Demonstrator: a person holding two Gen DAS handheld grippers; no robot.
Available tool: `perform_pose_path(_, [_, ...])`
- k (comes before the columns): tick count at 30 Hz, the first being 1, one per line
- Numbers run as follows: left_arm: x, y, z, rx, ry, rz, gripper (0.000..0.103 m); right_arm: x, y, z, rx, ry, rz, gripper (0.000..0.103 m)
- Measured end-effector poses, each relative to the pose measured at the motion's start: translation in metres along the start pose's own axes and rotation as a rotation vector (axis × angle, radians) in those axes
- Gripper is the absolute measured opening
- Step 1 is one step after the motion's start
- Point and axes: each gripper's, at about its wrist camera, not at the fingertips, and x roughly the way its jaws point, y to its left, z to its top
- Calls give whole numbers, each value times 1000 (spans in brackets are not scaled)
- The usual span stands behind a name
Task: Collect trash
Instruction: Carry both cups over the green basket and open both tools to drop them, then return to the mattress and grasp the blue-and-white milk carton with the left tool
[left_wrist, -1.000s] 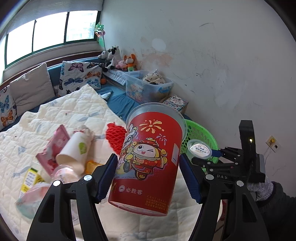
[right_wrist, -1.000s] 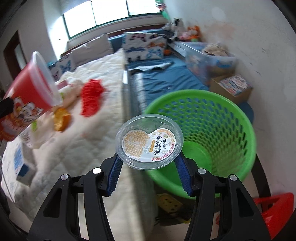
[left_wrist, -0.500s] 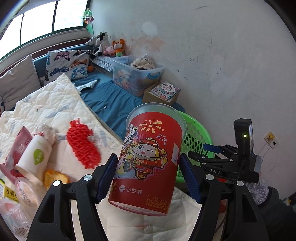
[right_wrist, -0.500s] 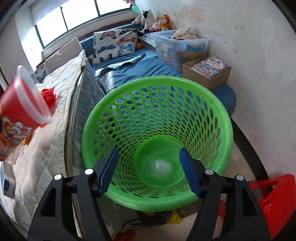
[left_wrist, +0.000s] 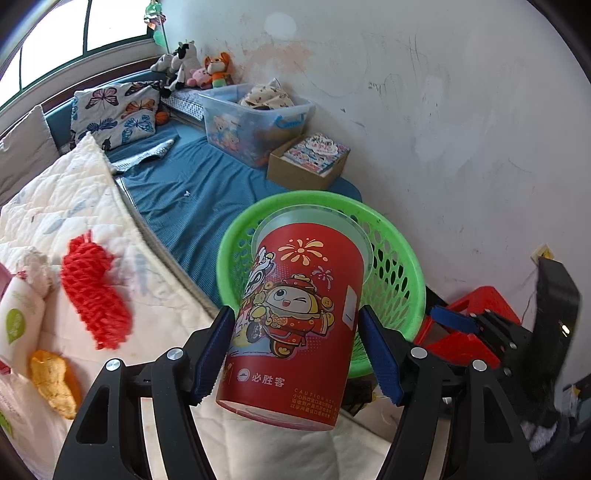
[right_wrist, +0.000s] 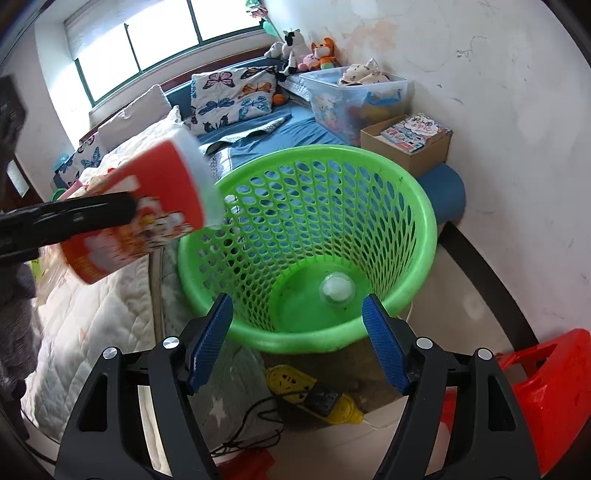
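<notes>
Green basket (right_wrist: 424, 221) mouth unobstructed above

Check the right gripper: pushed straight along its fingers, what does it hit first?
Probably the green basket: the open right gripper points into its mouth, so likely the near rim or the inside floor by the clear lid. Depth is unclear.

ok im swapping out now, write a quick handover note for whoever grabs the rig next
Left gripper: shut on the red paper cup, held at the near rim of the green basket.
Right gripper: open, holding nothing, over the basket.
Done: clear plastic lid lies on the basket floor.
Left: drop the cup in, then fetch the red foam net, orange scrap and white cup from the quilt.
</notes>
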Motion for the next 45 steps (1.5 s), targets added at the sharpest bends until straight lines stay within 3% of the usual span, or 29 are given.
perform_pose_path(11, [25, -8, 1, -10, 42, -16, 72, -12, 0, -11, 5, -17, -1, 73])
perform_pose_path(18, [1, -3, -11, -19, 10, 6, 72, -21, 1, -15, 12, -28, 8, 73])
perform_pose_path(26, [-68, 21, -39, -71, -75, 146, 72, -38, 27, -12, -47, -55, 48, 74])
perform_pose_path(30, [-101, 38, -59, -114, -107, 262, 72, -49, 47, -6, -95, -81, 73, 76])
perform_pose_path(40, [-161, 101, -125, -413, -112, 536, 74, -50, 99, 6, -206, -95, 148, 78])
perform_pose_path(45, [-183, 129, -156, -581, -111, 621, 79, -45, 121, 8, -257, -86, 179, 78])
